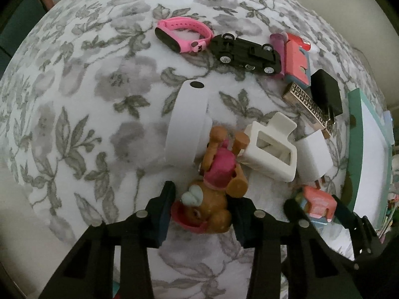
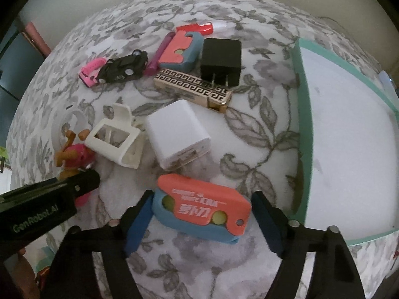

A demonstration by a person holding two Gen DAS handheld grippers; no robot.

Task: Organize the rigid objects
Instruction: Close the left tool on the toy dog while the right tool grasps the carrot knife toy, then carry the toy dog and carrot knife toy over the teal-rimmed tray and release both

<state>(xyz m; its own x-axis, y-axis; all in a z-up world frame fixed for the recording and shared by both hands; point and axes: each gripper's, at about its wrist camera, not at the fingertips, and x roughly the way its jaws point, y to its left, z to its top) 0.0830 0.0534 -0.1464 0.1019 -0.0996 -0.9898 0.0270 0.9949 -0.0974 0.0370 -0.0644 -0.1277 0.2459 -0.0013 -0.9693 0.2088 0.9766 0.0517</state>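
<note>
Left wrist view: the left claw point(image 1: 202, 214) straddles a toy deer point(image 1: 214, 186) on the floral bedspread point(image 1: 74, 124), jaws narrow and near its head, contact unclear. Right wrist view: the right claw point(image 2: 202, 224) brackets a coral knife toy point(image 2: 202, 206), gaps at both pads, beside the teal tray point(image 2: 303, 114). Both grips should likely close squarely before lifting.
</note>
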